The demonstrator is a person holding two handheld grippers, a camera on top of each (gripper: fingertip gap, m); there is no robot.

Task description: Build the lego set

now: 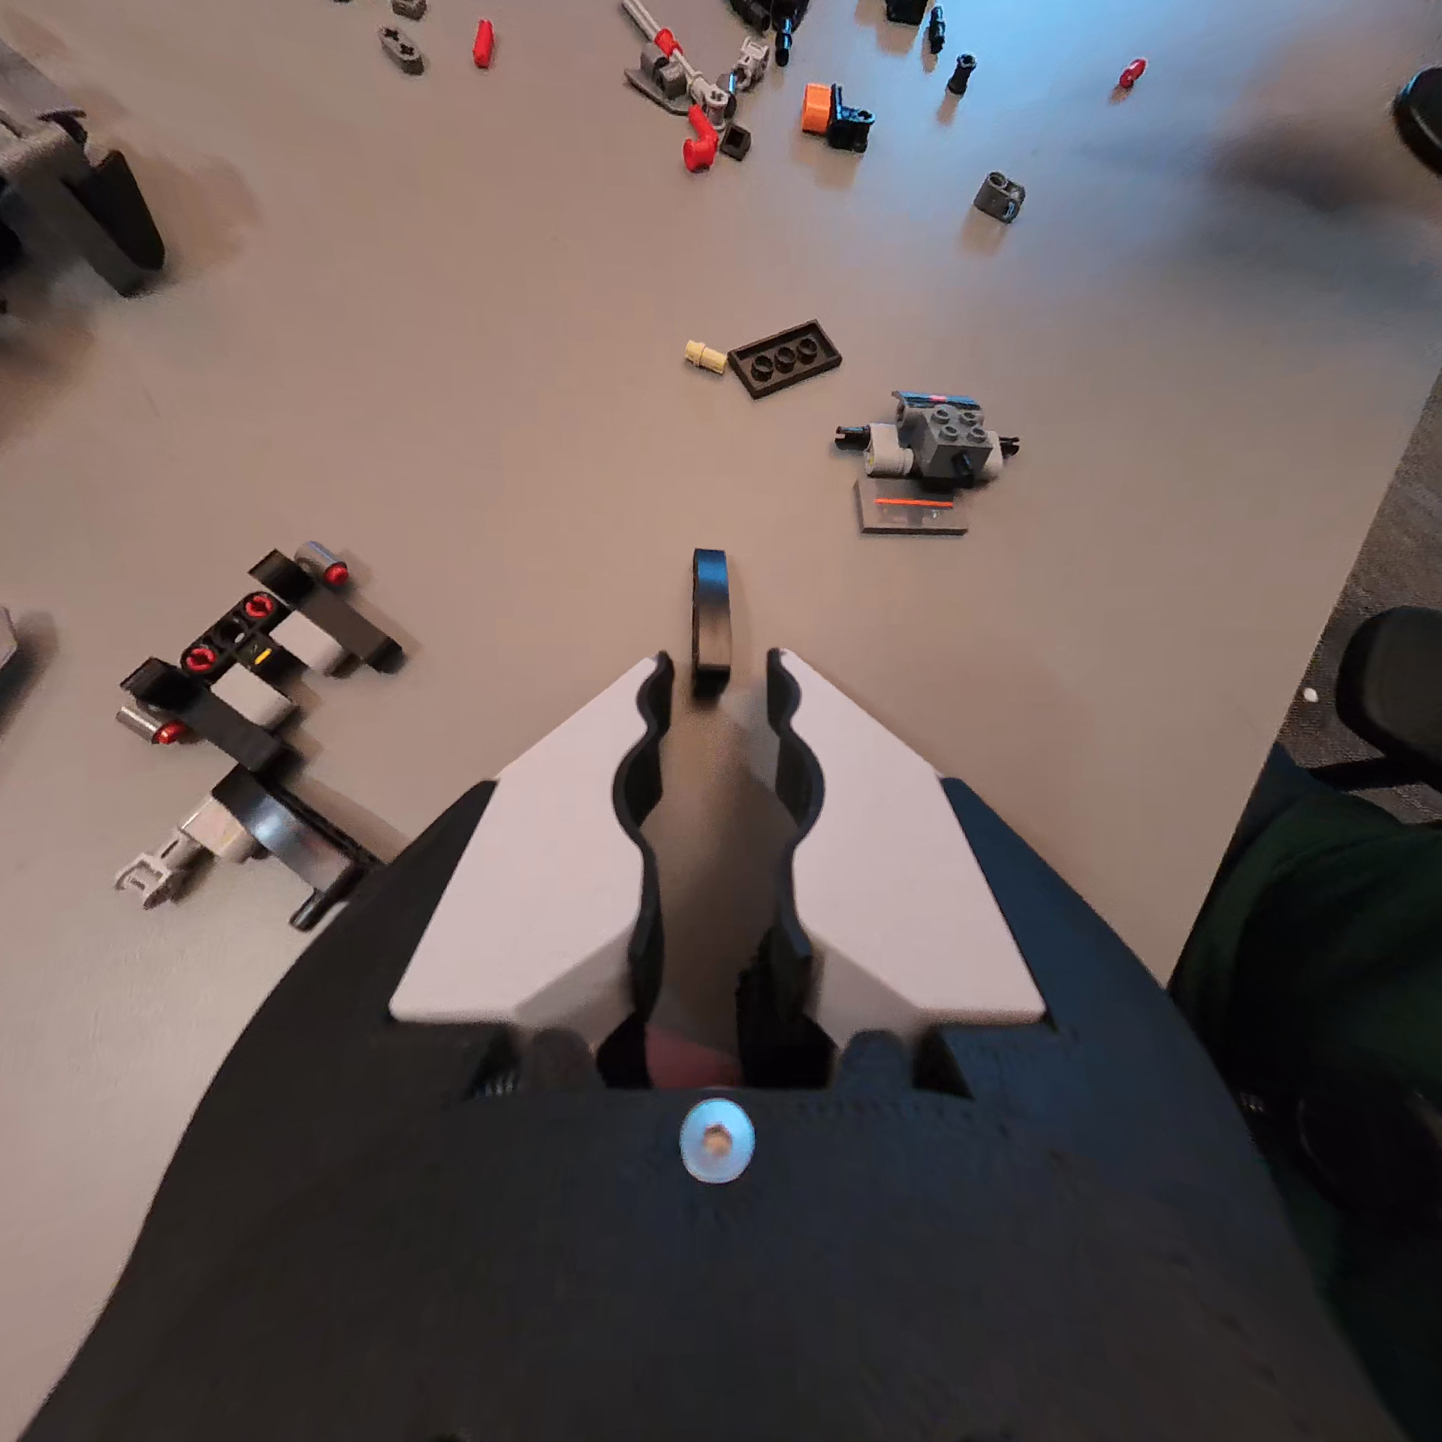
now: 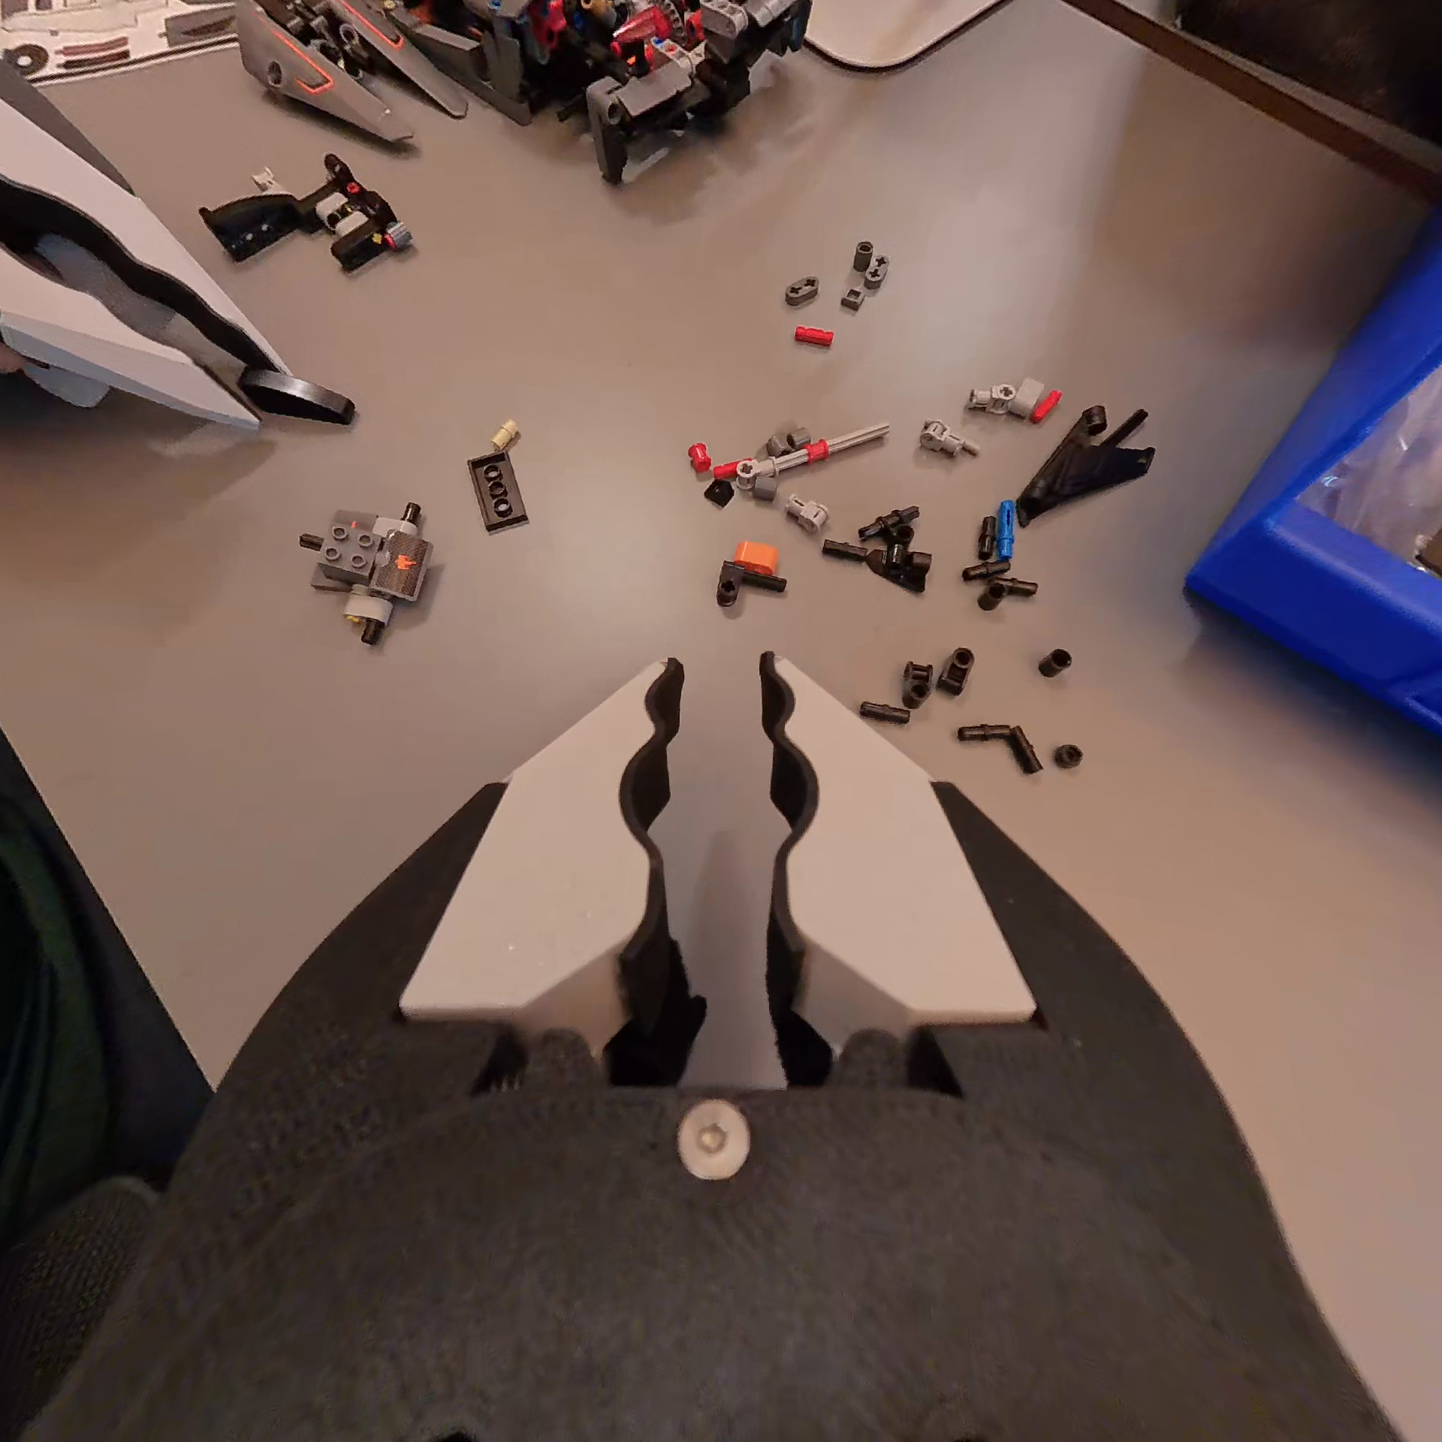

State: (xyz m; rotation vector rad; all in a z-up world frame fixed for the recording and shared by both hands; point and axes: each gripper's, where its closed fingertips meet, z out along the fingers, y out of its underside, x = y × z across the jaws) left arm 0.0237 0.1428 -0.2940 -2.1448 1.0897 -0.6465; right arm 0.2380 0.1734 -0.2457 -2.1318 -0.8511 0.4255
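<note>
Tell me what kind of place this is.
Probably an office or hobby workspace: a plain grey table strewn with loose Lego parts, a half-built model at its far edge, a blue storage bin beside it, and carpet with what looks like a chair base below.

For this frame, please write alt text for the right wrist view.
The open, empty right gripper hovers above a grey table strewn with small Lego parts. At left, the left gripper touches a black curved piece.
</note>
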